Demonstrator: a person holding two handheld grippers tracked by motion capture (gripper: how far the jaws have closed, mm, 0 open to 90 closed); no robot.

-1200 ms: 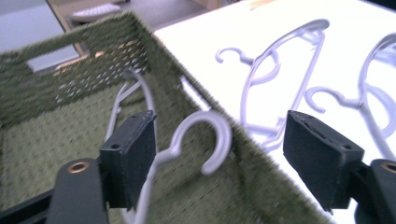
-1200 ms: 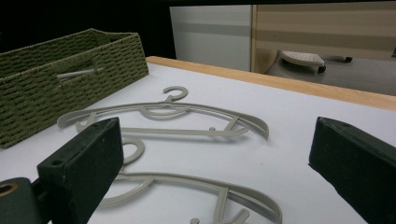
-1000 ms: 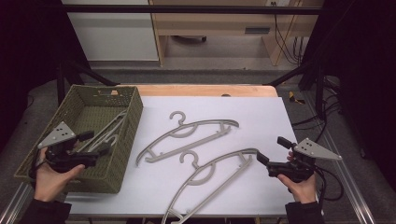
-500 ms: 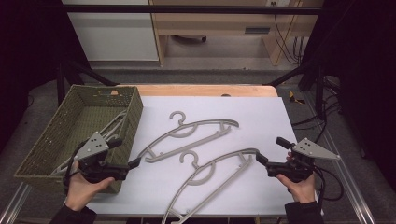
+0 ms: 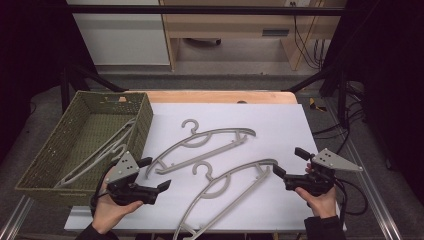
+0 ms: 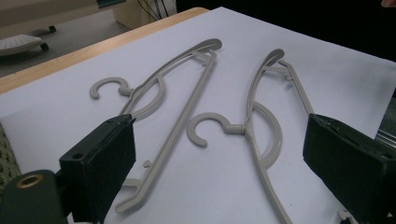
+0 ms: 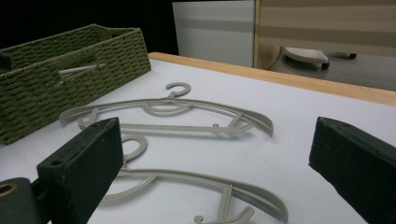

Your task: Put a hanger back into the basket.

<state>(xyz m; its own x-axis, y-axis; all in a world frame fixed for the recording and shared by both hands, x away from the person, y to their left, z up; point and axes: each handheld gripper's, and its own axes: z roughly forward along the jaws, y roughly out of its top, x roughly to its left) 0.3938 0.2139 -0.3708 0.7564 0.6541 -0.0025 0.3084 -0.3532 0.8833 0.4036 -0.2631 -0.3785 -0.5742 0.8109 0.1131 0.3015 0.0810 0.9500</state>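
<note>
Hangers are the work in hand: two grey ones lie flat on the white sheet (image 5: 280, 130), the farther hanger (image 5: 202, 142) in the middle of the high view and the nearer hanger (image 5: 225, 190) below it at lower centre, while a third hanger (image 5: 97, 155) already rests in the green woven basket (image 5: 50, 155) at the left. The left gripper (image 5: 156, 175) sits at lower left, just off the basket's near right corner, jaws spread wide with nothing between them, and it points at the left tip of the farther hanger. The right gripper (image 5: 289, 162) waits at lower right, likewise open and empty, near the right end of the nearer hanger. To do the pickup well, I judge the left jaws should straddle one thin arm of the farther hanger near its left end, come down low enough that the pads get under the flat plastic, then close squarely so the piece does not swivel. In the left gripper view the two hangers lie side by side with a narrow gap, so the approach ought to stay on the outer edge to avoid nudging the nearer one. Room is tight toward the basket wall on the left; the sheet's lower edge is close under both hands, and open space lies toward the upper right.
</note>
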